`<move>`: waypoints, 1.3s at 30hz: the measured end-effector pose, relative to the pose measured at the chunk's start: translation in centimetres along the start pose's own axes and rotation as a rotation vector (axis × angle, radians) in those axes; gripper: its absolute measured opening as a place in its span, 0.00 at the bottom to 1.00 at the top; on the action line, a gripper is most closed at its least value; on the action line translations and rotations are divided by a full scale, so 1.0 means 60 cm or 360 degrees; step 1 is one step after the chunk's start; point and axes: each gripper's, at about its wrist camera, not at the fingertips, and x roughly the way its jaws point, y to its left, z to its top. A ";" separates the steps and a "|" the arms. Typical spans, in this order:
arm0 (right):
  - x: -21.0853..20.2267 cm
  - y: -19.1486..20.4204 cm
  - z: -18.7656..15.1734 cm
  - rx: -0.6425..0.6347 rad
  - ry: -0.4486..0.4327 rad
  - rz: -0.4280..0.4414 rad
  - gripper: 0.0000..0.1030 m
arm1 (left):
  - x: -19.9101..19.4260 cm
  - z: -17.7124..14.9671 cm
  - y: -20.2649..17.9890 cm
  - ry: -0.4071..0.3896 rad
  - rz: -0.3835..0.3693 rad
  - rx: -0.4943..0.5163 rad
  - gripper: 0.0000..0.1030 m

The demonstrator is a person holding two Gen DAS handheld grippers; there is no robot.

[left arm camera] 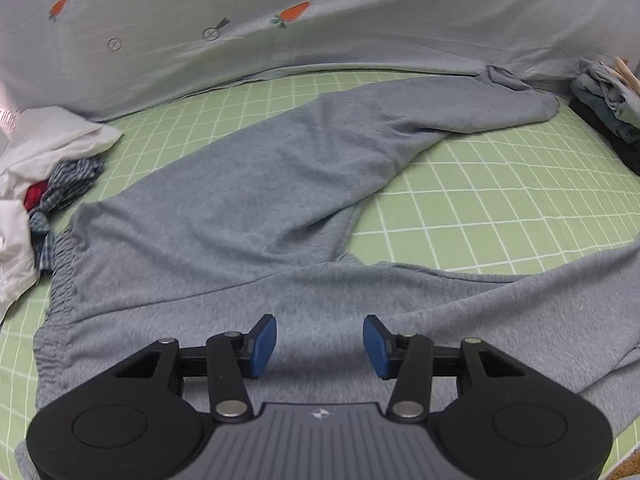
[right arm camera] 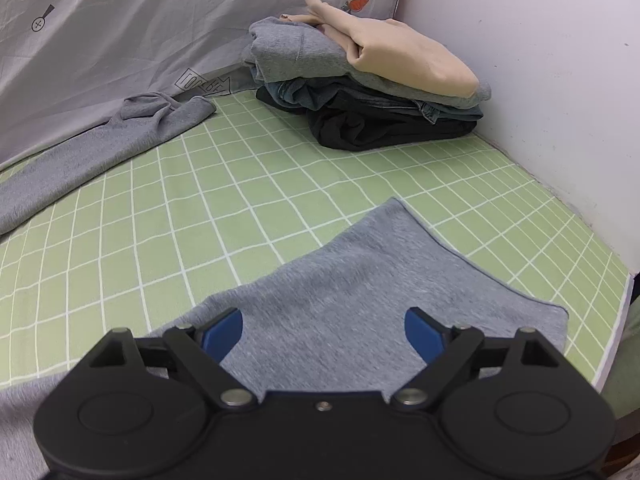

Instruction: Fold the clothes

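Now: grey sweatpants spread out, both grippers open above them

Clearly the grey sweatpants are the garment in hand. They lie flat on the green checked sheet, waistband toward the left edge of the bed, with the 2 legs splayed apart: 1 runs to the far edge, its cuff touching the hanging grey cloth, and the other leg runs along the near edge toward the right.

The left gripper hovers over the seat of the pants, its blue pads well apart and holding nothing. The right gripper hangs over the near leg's end, likewise wide open and empty.

As a judgement, the pants are laid out but not folded, so the step in hand is bringing 1 leg over the other. That calls for each gripper to close on an edge of 1 leg, cuff and upper part, and carry it across so the legs line up without bunching.

Around them, a stack of folded clothes sits in the far right corner of the bed, with a beige garment on top. A loose heap of clothes sits at the left edge. A grey cloth printed with carrots hangs along the far edge, and a white wall borders the right side.
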 end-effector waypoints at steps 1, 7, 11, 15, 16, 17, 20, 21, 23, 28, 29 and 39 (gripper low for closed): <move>0.007 0.004 0.003 -0.0005 0.0001 0.0000 0.86 | 0.011 0.010 -0.015 -0.0015 -0.0022 0.0063 0.48; 0.063 0.023 0.023 -0.0003 0.0047 -0.0031 0.86 | 0.082 0.044 -0.063 0.0057 -0.0135 0.0264 0.48; 0.073 0.026 0.023 -0.0047 0.0077 -0.0047 0.86 | 0.100 0.036 -0.077 0.0110 -0.0133 0.0280 0.48; 0.077 0.015 0.016 0.0033 0.0090 -0.0033 0.89 | 0.099 0.032 -0.067 0.0082 -0.0169 0.0176 0.28; 0.079 0.010 0.016 0.0073 0.0102 -0.0021 0.90 | 0.100 0.033 -0.064 0.0078 -0.0180 0.0148 0.04; 0.081 0.005 0.016 0.0106 0.0114 -0.0010 0.91 | 0.102 0.034 -0.062 0.0073 -0.0175 0.0132 0.02; 0.083 -0.002 0.014 0.0140 0.0124 -0.0012 0.93 | 0.104 0.035 -0.057 0.0051 -0.0191 0.0094 0.01; 0.083 -0.006 0.012 0.0158 0.0127 -0.0015 0.93 | 0.103 0.037 -0.056 0.0041 -0.0182 0.0086 0.01; 0.083 -0.014 0.008 0.0193 0.0133 -0.0020 0.93 | 0.102 0.041 -0.052 0.0020 -0.0167 0.0065 0.01; 0.083 -0.034 0.004 0.0242 0.0140 -0.0032 0.93 | 0.095 0.061 -0.026 -0.0057 -0.0146 -0.0103 0.01; 0.082 -0.036 0.002 0.0240 0.0137 -0.0031 0.94 | 0.095 0.065 -0.021 -0.0066 -0.0141 -0.0141 0.01; 0.067 -0.065 -0.006 0.0160 0.0113 -0.0012 0.95 | 0.106 0.058 -0.027 0.0066 -0.0086 -0.0169 0.07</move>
